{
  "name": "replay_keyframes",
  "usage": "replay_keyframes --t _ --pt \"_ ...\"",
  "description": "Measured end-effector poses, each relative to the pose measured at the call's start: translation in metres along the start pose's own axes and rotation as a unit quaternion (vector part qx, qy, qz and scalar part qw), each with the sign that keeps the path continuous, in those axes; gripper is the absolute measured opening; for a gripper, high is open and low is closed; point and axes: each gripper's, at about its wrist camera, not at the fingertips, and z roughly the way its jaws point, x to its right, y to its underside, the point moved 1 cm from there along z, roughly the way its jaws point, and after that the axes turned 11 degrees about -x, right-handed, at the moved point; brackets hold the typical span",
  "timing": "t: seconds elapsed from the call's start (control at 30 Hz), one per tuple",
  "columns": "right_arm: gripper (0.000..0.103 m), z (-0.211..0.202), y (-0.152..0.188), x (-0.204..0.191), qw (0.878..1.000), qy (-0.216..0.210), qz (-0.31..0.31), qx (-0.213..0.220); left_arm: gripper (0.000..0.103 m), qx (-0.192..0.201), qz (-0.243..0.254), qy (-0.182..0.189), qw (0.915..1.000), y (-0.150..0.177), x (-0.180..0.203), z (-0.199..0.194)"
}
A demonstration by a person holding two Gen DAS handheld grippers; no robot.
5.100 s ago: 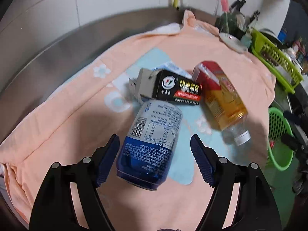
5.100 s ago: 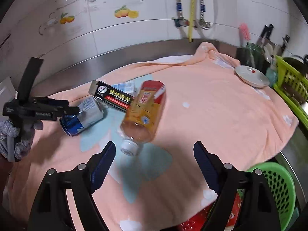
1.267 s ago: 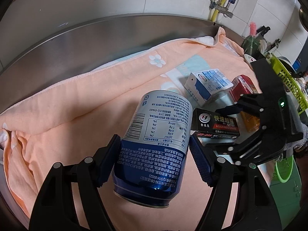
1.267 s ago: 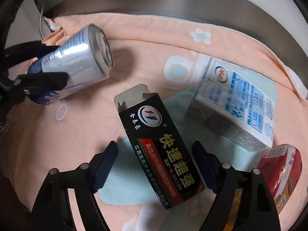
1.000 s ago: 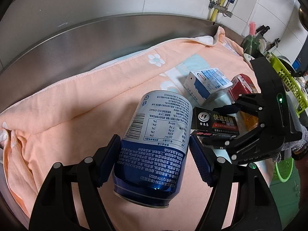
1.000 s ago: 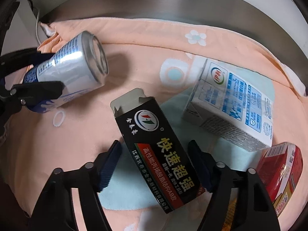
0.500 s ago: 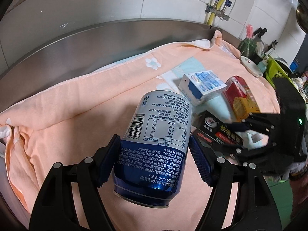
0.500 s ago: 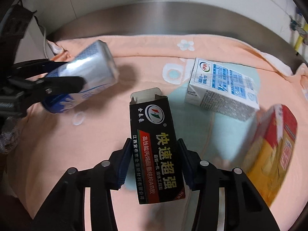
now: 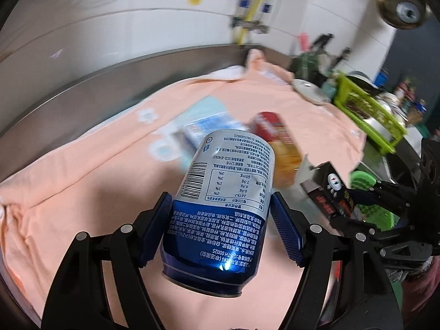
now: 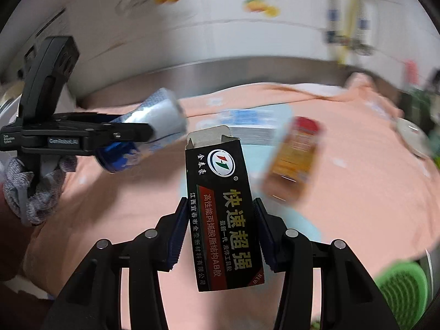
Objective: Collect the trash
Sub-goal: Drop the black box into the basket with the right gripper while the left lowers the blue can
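Note:
My left gripper [image 9: 220,228] is shut on a blue and silver can [image 9: 222,203] and holds it above the peach towel [image 9: 82,181]. My right gripper [image 10: 218,231] is shut on a black glue box [image 10: 222,206], also lifted off the towel; the box shows at the right in the left wrist view [image 9: 327,192]. The can and left gripper show at the left in the right wrist view [image 10: 148,126]. A white and blue carton [image 9: 203,129] and a bottle with a red and yellow label [image 9: 277,140] lie on the towel.
A green round basket [image 10: 401,288] sits below the counter's right edge. A green rack [image 9: 368,112] and a white dish [image 9: 308,90] stand at the far right. A steel backsplash and tiled wall run behind the towel.
My right gripper has closed on the black box and lifted it. Both grippers have swung up and to the right with their loads; the views are blurred by the motion.

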Motion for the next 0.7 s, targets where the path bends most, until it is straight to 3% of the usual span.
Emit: replay_keyframes --t 0.17,0.27,0.43,0.57,0.7 --pt "0.045 -0.040 0.061 0.059 0.994 0.076 0.081 -0.003 0.072 -0.005 0.050 0.040 0.9980 -0.008 0.062 0.011" --pt "0.045 -0.060 0.109 0.107 0.980 0.134 0.146 -0.021 0.072 -0.014 0.077 0.059 0.9952 -0.011 0.099 0.023" --pt "0.045 -0.070 0.177 0.164 0.954 0.193 0.224 -0.053 0.072 -0.035 0.121 0.099 0.9871 -0.016 0.168 0.049" --pt "0.045 -0.066 0.218 0.205 0.935 0.215 0.273 -0.071 0.072 -0.047 0.146 0.124 0.9804 -0.017 0.212 0.067" --pt "0.045 -0.060 0.244 0.227 0.925 0.224 0.293 -0.090 0.072 -0.064 0.171 0.133 0.9742 -0.013 0.256 0.090"
